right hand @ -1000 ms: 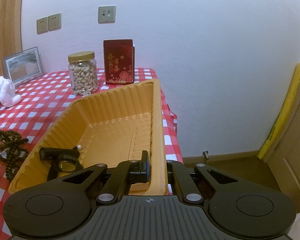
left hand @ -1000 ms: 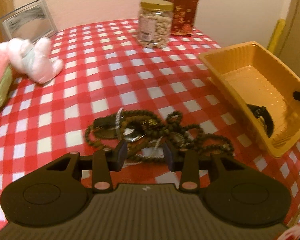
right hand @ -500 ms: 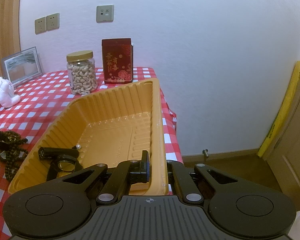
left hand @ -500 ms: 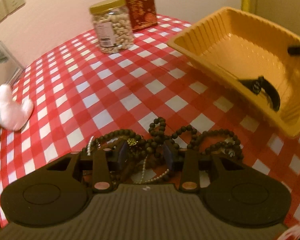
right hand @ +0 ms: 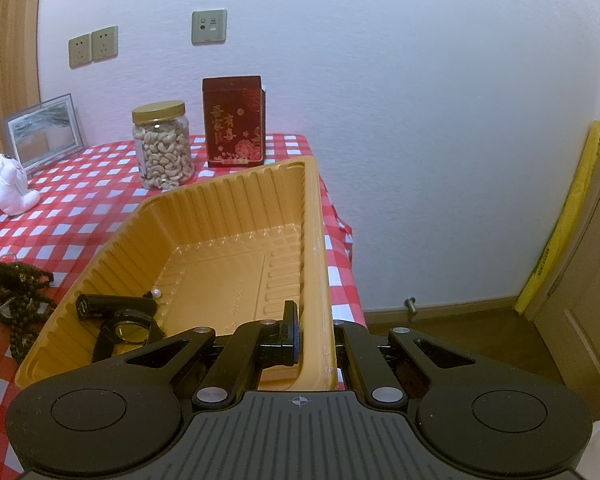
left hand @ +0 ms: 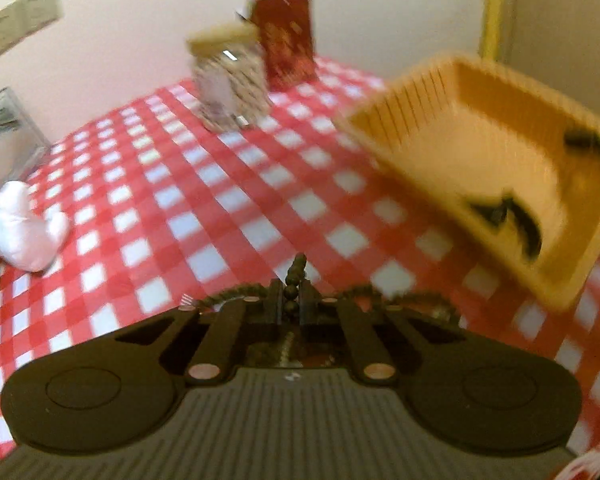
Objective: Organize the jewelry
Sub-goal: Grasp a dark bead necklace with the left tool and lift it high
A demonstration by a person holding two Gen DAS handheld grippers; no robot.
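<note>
Ahead of the left gripper (left hand: 290, 300) stand one clear plastic jar of cashews with a gold lid (left hand: 230, 84) and one dark red printed box (left hand: 286, 38) just behind it, far across the red-and-white checked table (left hand: 172, 200); nothing lies between them and the gripper. Off to its left lies one white plush toy (left hand: 18, 228), with one silver picture frame (right hand: 42, 132) beyond. Its jaws are closing on a strand of the dark brown bead necklaces (left hand: 294, 276), which runs up between the pads; the rest of the tangle spreads on the table under the gripper. To its right sits one orange ribbed plastic tray (right hand: 220, 216). The right gripper (right hand: 312, 334) is clamped over the tray's near right wall. Inside the tray, left of that gripper, lie one black wristwatch (right hand: 122, 320) and one small white pearl (right hand: 156, 292)
</note>
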